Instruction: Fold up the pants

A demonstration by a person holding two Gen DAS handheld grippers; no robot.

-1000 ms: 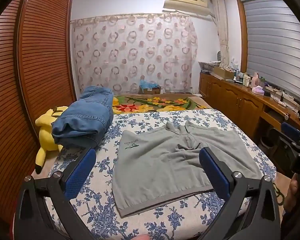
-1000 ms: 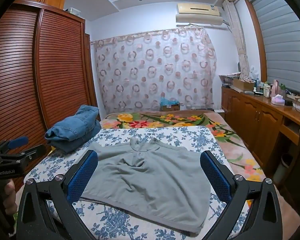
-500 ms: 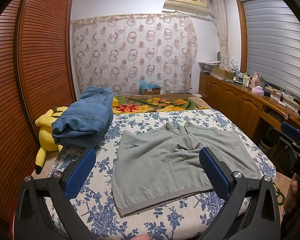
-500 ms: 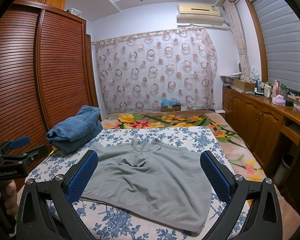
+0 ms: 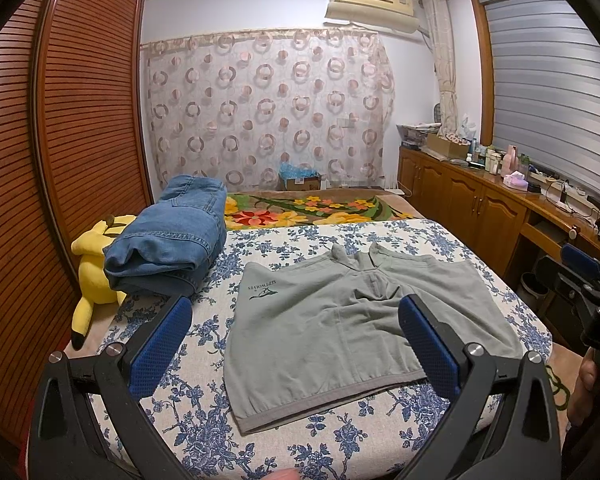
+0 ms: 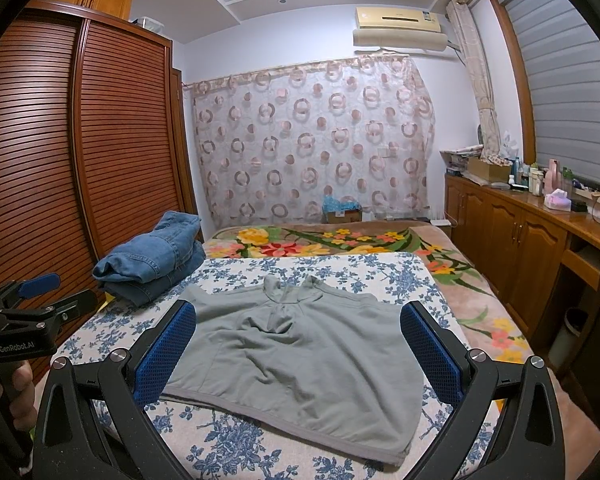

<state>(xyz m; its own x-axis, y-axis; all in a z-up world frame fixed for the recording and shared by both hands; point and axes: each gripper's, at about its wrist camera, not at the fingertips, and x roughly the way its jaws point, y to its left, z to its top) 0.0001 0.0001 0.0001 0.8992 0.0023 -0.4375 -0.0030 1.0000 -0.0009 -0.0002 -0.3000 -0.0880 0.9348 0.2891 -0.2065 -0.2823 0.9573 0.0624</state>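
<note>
Grey-green shorts (image 5: 340, 320) (image 6: 300, 356) lie spread flat on the blue-flowered bed sheet (image 5: 324, 432) (image 6: 236, 440), waistband toward me, a small dark logo on one leg. My left gripper (image 5: 296, 332) hovers open above the near edge of the bed, nothing between its blue pads. My right gripper (image 6: 296, 340) is open too, held over the shorts from the right side, its jaws empty. Each gripper shows at the edge of the other's view, with a hand on its handle.
Folded blue jeans (image 5: 172, 236) (image 6: 152, 264) are stacked at the bed's far left, beside a yellow plush toy (image 5: 94, 264). A floral blanket (image 5: 308, 210) covers the far end. A slatted wardrobe (image 6: 60, 160) stands left, wooden cabinets (image 6: 520, 248) right.
</note>
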